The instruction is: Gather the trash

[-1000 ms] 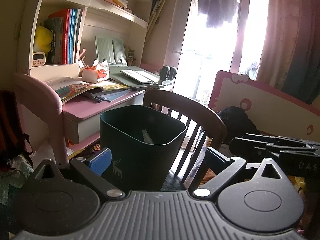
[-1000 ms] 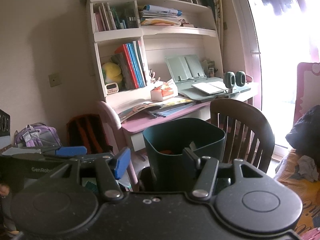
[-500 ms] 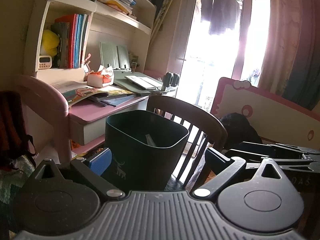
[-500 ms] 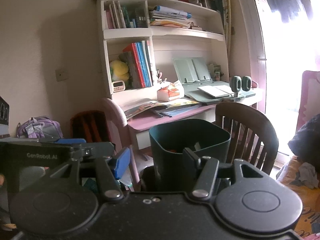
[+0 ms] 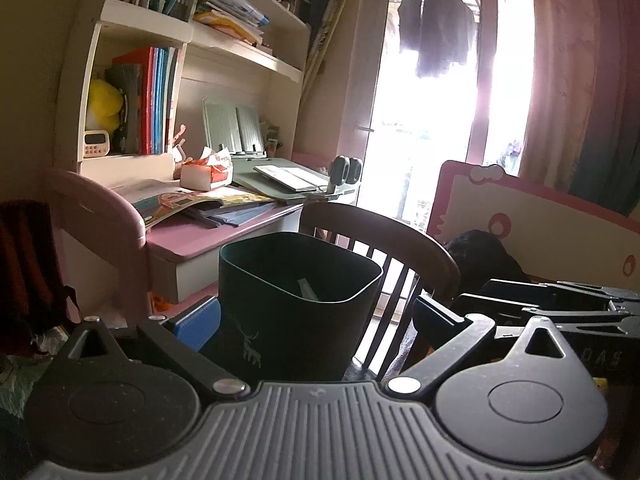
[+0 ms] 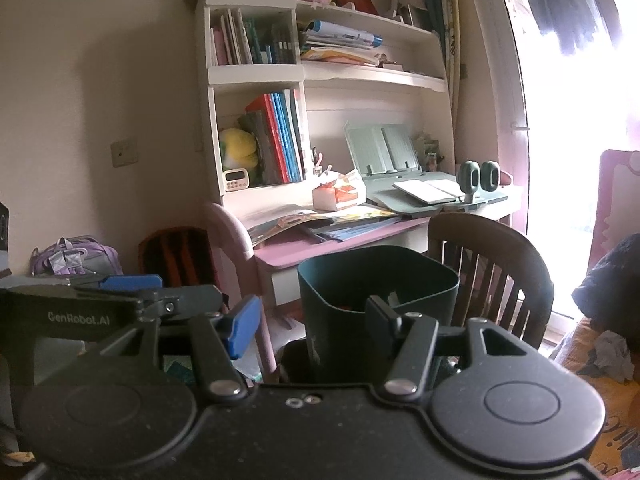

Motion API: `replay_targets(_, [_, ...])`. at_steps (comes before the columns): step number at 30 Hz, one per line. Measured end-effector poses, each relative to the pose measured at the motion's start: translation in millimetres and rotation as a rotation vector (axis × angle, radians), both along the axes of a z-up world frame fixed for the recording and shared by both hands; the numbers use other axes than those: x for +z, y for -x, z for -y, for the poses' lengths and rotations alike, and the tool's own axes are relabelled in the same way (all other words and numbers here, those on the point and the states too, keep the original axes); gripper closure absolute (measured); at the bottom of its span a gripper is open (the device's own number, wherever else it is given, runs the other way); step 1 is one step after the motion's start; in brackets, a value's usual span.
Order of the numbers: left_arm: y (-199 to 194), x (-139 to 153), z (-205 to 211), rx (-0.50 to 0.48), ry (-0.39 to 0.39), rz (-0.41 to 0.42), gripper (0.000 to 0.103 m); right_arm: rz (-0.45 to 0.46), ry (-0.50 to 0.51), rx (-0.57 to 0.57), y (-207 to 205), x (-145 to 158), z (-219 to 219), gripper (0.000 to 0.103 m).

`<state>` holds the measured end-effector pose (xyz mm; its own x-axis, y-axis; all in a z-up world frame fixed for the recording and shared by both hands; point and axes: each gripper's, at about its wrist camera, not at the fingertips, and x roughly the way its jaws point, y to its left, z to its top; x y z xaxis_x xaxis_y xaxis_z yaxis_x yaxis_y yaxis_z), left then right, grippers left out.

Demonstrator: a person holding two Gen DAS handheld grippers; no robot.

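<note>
A dark green trash bin (image 5: 296, 300) with a deer print stands in front of a wooden chair (image 5: 400, 240); a pale scrap (image 5: 306, 288) leans inside it. My left gripper (image 5: 316, 320) is open, its fingers wide on either side of the bin, low and close to it. In the right wrist view the bin (image 6: 420, 276) holds something orange (image 6: 348, 306). My right gripper (image 6: 312, 320) is open too, its blue pad (image 6: 244, 324) left of the bin wall. A crumpled grey tissue (image 6: 612, 352) lies on the orange bedding at the right. What the bin rests on is hidden.
A pink desk (image 5: 224, 232) with open books and a tissue packet (image 5: 206, 172) stands behind the bin, under white shelves (image 6: 256, 72). Backpacks (image 6: 76, 256) sit by the wall at left. A bright balcony door (image 5: 436, 120) and a bed headboard (image 5: 540, 224) are at right.
Both views have drifted a little, so the desk and shelves sit further right and more of the upper shelves shows. The bin stays between the fingers. Both grippers stay open.
</note>
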<state>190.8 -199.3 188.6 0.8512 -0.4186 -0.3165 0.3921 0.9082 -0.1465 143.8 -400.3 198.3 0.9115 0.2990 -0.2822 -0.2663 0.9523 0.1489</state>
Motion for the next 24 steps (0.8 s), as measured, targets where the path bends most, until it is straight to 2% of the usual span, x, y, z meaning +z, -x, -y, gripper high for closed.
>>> replay_targets(10, [3, -3, 4, -0.013, -0.004, 0.019, 0.000, 0.011, -0.002, -0.011, 4, 0, 0, 0.045])
replay_targets(17, [11, -9, 4, -0.005, -0.016, 0.070, 0.000, 0.006, -0.006, -0.010, 5, -2, -1, 0.044])
replay_targets(24, [13, -18, -3, -0.004, -0.012, 0.054, 0.000, -0.016, -0.005, -0.009, -3, -7, -5, 0.044])
